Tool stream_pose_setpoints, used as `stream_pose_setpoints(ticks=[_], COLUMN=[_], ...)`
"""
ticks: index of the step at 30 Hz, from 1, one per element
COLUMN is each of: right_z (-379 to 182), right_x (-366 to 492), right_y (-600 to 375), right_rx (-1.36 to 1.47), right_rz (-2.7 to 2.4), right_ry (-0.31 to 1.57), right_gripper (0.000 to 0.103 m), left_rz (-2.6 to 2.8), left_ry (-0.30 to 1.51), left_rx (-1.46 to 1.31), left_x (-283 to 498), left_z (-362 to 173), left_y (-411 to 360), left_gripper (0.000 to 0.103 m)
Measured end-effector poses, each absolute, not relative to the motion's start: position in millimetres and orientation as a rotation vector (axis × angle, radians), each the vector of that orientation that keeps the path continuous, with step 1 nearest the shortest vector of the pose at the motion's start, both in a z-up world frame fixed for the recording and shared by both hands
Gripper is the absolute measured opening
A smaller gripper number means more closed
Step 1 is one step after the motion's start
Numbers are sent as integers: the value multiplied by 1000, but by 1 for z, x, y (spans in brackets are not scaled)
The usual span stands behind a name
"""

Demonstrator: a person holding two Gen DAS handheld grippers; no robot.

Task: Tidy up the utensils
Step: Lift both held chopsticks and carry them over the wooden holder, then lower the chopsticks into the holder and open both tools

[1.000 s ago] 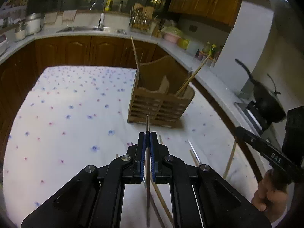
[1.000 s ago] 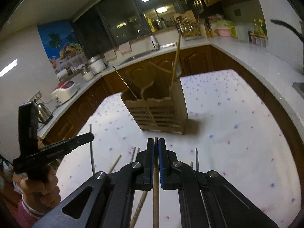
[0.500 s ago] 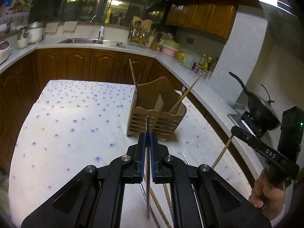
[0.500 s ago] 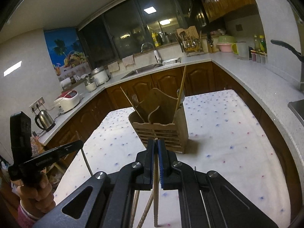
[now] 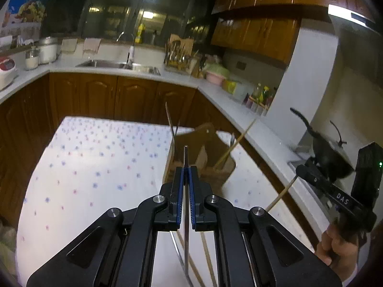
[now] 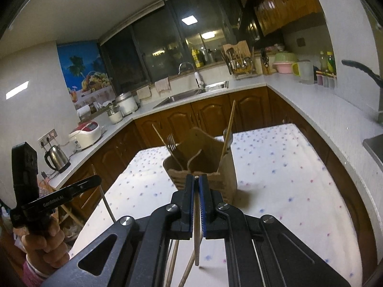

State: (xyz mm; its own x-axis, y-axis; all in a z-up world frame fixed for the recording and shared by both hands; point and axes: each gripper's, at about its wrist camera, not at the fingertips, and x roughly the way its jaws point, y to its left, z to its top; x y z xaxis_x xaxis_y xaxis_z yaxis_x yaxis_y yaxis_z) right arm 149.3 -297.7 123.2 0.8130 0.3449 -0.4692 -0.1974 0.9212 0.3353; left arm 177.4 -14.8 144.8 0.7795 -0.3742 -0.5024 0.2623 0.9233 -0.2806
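My left gripper (image 5: 186, 168) is shut on a thin metal chopstick (image 5: 185, 227) held above the table. My right gripper (image 6: 196, 176) is shut on a wooden chopstick (image 6: 196, 234), also lifted. The wooden utensil holder (image 6: 203, 162) stands just ahead on the dotted tablecloth (image 6: 287, 179). A fork (image 6: 171, 141), a spoon and upright chopsticks stand in it. In the left wrist view the holder (image 5: 210, 153) sits beyond my fingertips, and the right gripper (image 5: 298, 170) with its wooden chopstick (image 5: 282, 193) is at the right. The left gripper (image 6: 97, 180) shows at the left of the right wrist view.
Loose wooden chopsticks (image 6: 186, 270) lie on the cloth under the grippers. A black pan (image 5: 328, 153) stands on the stove to the right. A kettle (image 6: 56, 159) and a rice cooker (image 6: 85, 134) stand on the left counter. The sink (image 5: 119, 64) is on the far counter.
Both grippers have risen with their chopsticks still clamped, lifting them off the cloth. Both views now take in more of the kitchen.
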Motion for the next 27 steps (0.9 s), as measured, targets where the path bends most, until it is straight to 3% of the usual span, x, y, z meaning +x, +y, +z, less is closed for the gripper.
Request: stream_pose_setpoints(ticks=[14,19,27], right_z=[200,202,161], right_x=[211,240,270], right_y=[-320,-323,-321], right_rx=[309,318,334], right_rz=[215,172,152], right_ry=[332,307,356], right_gripper=[4,4,4], left_rz=[-258,-183,-134], left_ry=[351,337,370], left_rx=[-214,-240,-311], left_x=[252,291,325], left_z=[216,204,152], left_y=[-33,-39,-33], left_gripper=[4,4,4])
